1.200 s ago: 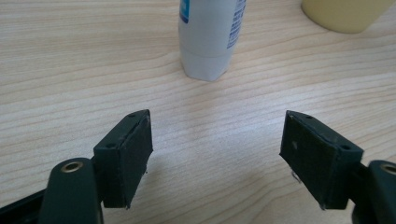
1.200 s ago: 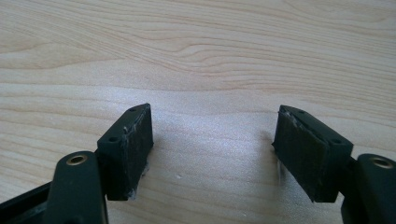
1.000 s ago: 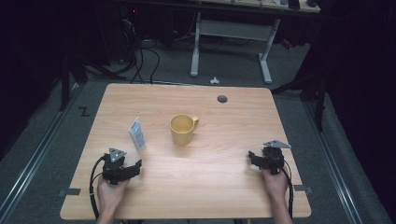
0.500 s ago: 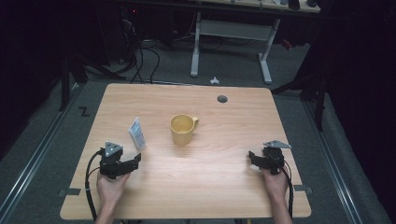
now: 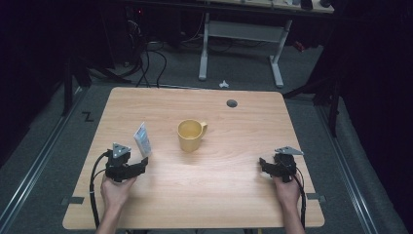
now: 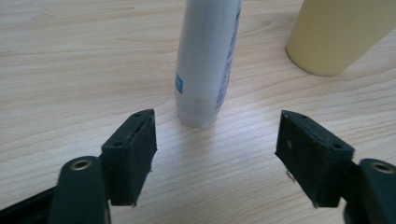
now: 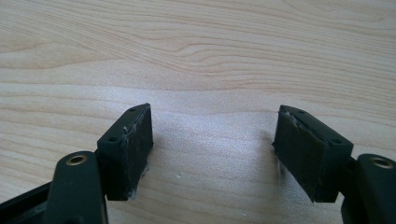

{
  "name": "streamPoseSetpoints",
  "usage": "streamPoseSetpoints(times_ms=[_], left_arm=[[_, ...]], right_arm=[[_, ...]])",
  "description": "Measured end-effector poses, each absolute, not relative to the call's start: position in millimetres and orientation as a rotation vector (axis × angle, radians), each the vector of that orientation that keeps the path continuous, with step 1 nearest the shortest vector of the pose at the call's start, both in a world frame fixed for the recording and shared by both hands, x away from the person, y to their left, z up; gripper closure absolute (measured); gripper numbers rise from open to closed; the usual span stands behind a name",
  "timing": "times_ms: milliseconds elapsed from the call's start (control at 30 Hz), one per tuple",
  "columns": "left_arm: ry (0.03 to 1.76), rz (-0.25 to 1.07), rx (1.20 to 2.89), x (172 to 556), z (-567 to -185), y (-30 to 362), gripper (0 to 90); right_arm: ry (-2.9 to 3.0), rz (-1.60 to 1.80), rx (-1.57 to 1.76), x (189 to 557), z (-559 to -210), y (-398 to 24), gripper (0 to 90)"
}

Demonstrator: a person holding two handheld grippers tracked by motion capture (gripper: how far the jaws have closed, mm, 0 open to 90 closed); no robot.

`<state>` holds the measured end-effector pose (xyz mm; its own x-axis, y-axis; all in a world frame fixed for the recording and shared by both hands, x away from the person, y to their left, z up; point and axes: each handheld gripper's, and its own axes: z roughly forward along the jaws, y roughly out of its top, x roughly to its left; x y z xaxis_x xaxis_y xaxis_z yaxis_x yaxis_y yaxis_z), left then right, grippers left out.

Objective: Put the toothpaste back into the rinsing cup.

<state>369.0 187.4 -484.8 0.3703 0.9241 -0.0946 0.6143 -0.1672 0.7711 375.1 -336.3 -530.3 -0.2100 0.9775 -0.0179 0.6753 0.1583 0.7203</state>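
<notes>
Both tongs open: left tongs [image 6: 215,154], just closing a little, line up on upright white bottle [image 6: 208,60] for grabbing; right tongs [image 7: 212,154] idle on tabletop [image 5: 219,195].

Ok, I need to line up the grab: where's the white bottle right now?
In the high view the white bottle stands on the table's left side, left of the yellow mug, just beyond the left gripper.
</notes>
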Motion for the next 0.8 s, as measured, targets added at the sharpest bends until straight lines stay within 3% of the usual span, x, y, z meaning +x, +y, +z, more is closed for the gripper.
streamPoseSetpoints(times_ms=[800], left_arm=[[1.381,0.559,1.833,395.6,-471.8,180.0,35.3]], right_arm=[[1.953,0.814,1.565,375.1,-530.3,-336.2,28.4]])
